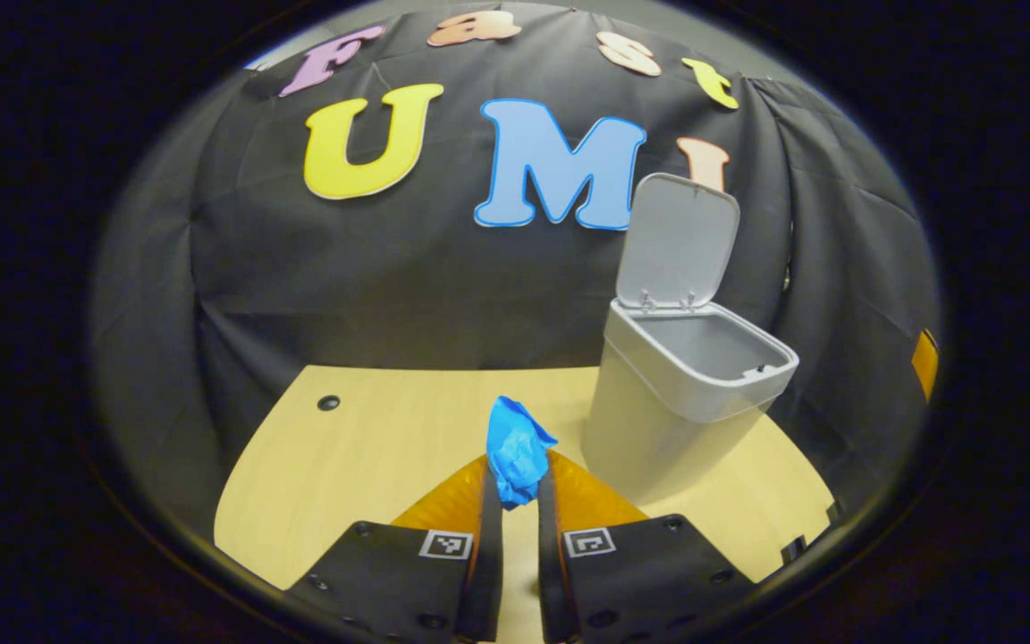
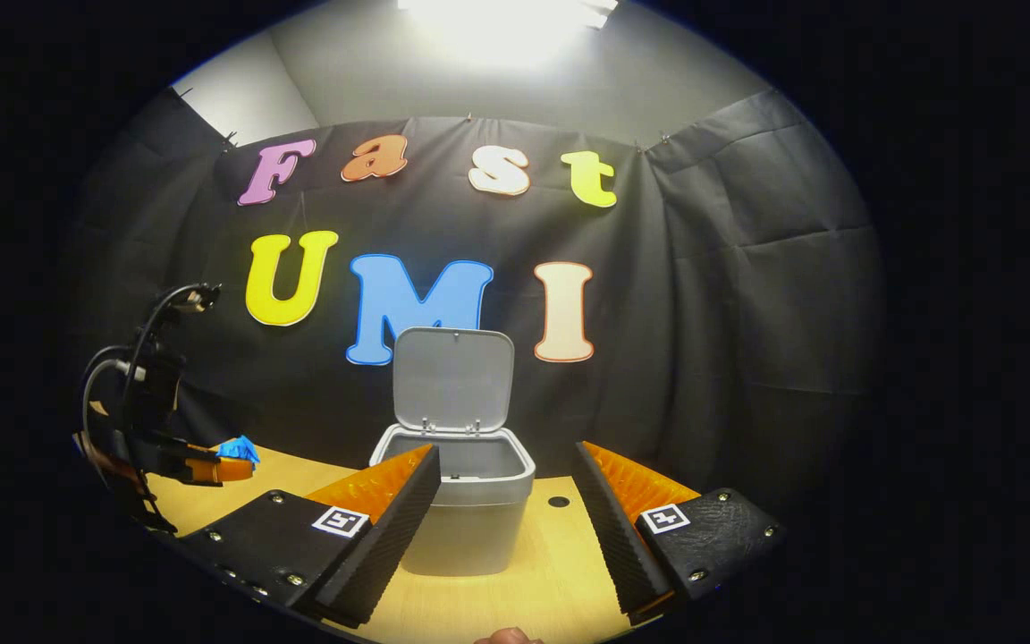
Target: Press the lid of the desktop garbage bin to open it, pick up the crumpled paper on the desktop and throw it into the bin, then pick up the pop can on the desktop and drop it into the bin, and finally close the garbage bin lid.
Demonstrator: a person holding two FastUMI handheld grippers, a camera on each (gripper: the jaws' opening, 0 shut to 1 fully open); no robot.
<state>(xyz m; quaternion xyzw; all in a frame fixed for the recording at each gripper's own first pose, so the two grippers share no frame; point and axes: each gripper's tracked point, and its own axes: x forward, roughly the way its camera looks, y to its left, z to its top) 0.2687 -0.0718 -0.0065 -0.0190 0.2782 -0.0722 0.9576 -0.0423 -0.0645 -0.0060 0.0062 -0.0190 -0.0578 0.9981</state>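
Between your left gripper's [image 1: 519, 483] fingers sits the crumpled paper [image 1: 515, 452], a blue wad pinched near the tips with most of it standing proud above them. The fingers are drawn nearly together on it, both pressing its sides, and it looks lifted off the desktop [image 1: 363, 438]. So you appear to be on the second step: the paper is picked up and not yet thrown away.

Ahead of those fingers and off to their right stands the garbage bin [image 1: 658, 420], its lid [image 1: 680, 241] tipped upright at the back and the mouth wide open. What shows of the inside is bare grey wall; the bottom is out of sight, so you cannot say whether anything lies in it. The paper is near the bin but short of its rim and lower than it.

The next move calls for you to raise the paper above the rim, carry it forward and to the right until it hangs over the opening, then part the fingers. Keep clear of the raised lid so you do not knock it shut.

Your right gripper [image 2: 506, 483] holds nothing, its fingers spread wide, with the bin framed just beyond the gap between them. Far off to the left of those fingers, the other gripper carries the paper. I cannot spot the pop can from here.
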